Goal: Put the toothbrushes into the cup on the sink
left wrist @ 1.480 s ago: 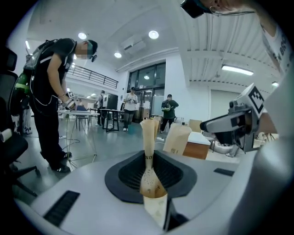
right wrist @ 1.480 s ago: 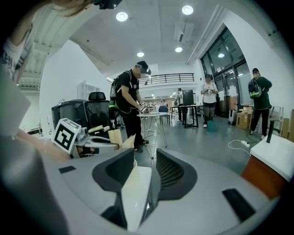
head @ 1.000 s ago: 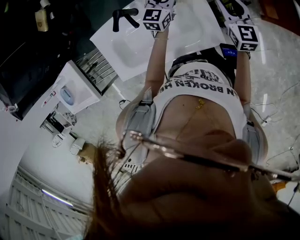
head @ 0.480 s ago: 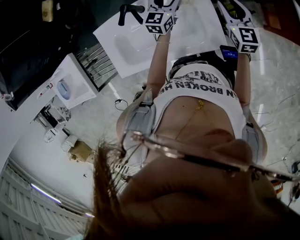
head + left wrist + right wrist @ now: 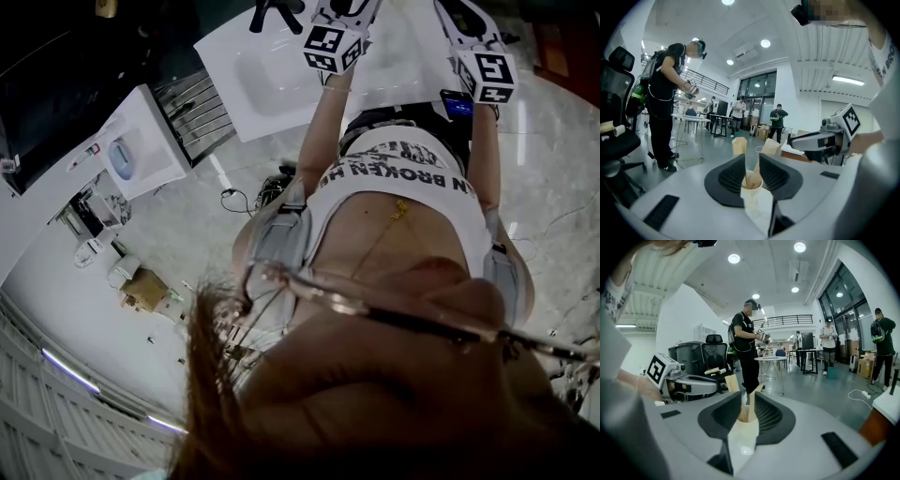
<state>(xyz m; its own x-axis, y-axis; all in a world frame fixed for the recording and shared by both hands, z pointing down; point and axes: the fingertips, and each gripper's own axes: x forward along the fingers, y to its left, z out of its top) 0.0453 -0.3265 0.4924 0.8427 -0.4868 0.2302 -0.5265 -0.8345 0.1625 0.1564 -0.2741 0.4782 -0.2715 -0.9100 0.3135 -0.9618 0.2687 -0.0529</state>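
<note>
No toothbrush or cup shows in any view. In the head view the white sink (image 5: 281, 75) with its black faucet (image 5: 277, 11) lies at the top, beyond the person's torso. The left gripper's marker cube (image 5: 333, 47) hangs over the sink and the right one's cube (image 5: 487, 75) is off its right end; both sets of fingertips are cut off by the frame's top edge. My left gripper (image 5: 754, 147) points out into the room, jaws closing with nothing between them. My right gripper (image 5: 746, 384) does the same, also bare.
Each gripper sees the other: the right gripper (image 5: 829, 138) and the left gripper (image 5: 679, 378). Standing people (image 5: 670, 93), round tables (image 5: 771, 362) and an office chair (image 5: 710, 357) fill the room. A white cabinet (image 5: 141, 150) stands left of the sink.
The head view has drifted: the sink and white cabinet slid up and right in the frame. The left marker cube moved slightly right; the right cube stayed almost still.
</note>
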